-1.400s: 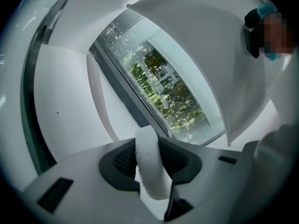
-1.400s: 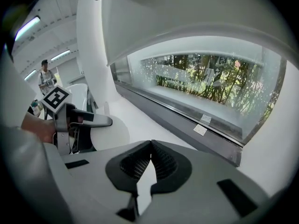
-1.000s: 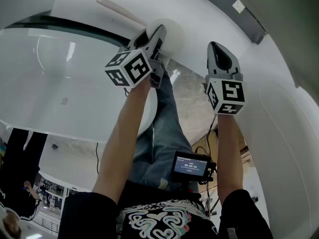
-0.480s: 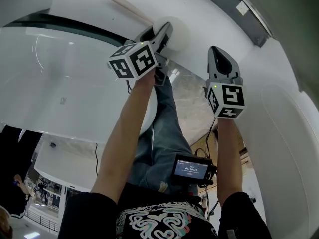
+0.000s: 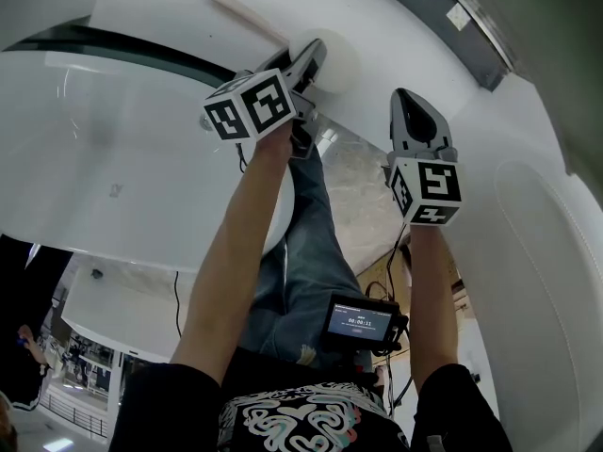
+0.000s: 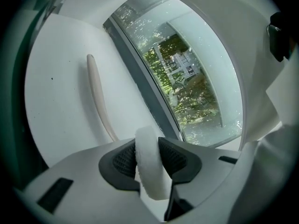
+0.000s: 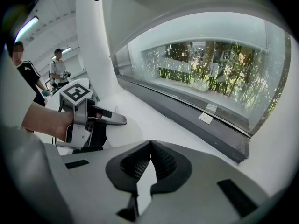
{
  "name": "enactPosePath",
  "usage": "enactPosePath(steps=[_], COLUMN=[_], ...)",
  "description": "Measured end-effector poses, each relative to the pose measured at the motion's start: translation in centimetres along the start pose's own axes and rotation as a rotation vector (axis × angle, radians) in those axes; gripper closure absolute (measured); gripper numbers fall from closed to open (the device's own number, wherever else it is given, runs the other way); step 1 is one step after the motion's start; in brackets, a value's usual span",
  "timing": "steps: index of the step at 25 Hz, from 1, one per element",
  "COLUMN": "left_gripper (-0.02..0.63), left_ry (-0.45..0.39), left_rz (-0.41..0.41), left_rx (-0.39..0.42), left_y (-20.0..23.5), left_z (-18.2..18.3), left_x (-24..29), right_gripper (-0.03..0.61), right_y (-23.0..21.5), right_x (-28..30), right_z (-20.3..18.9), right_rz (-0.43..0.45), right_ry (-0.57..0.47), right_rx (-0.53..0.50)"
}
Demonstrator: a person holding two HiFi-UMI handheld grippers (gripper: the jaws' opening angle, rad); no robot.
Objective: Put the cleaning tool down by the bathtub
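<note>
Since a second ago, the left gripper (image 5: 306, 59) has rolled its marker cube over and edged the cleaning tool (image 5: 332, 53) further along the white ledge (image 5: 405, 36), while the right gripper (image 5: 412, 97) has kept its place. In the head view, the tool's round white head is sitting in the left jaws and its pale handle (image 5: 243, 12) is reaching toward the ledge's far edge, just past the bathtub (image 5: 104, 149) rim. In the left gripper view, both pads are clamping the head's edge; whether the handle is resting on the ledge cannot be told. In the right gripper view, the jaws are meeting on nothing. The set-down appears under way: the next move is likely settling the tool flat, then parting the jaws and backing off.
</note>
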State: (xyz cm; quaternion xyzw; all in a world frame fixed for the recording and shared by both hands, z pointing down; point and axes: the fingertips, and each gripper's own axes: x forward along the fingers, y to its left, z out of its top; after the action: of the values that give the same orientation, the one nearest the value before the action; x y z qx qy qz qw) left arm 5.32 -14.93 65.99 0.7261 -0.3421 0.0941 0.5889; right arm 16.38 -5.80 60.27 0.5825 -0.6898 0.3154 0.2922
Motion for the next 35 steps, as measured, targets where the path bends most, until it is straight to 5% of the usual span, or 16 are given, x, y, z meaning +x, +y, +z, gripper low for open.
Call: enactPosePath(steps=[15, 21, 35], left_gripper=[0.485, 0.484, 0.421], left_ry=[0.032, 0.1, 0.12], left_rz=[0.017, 0.048, 0.069], left_rx=[-0.031, 0.043, 0.102], left_y=[0.7, 0.5, 0.4], left_z=[-0.3, -1.3, -1.9], left_x=[1.0, 1.4, 1.4], right_gripper=[0.551, 0.551, 0.551], right_y=[-0.1, -0.4, 0.3], right_x=[-0.1, 0.0, -0.2], right_z=[-0.3, -0.4, 0.4], right_rz=[0.005, 0.005, 0.019], right_ry=[0.012, 0.013, 0.009], right_rx=[0.0, -0.001, -0.01])
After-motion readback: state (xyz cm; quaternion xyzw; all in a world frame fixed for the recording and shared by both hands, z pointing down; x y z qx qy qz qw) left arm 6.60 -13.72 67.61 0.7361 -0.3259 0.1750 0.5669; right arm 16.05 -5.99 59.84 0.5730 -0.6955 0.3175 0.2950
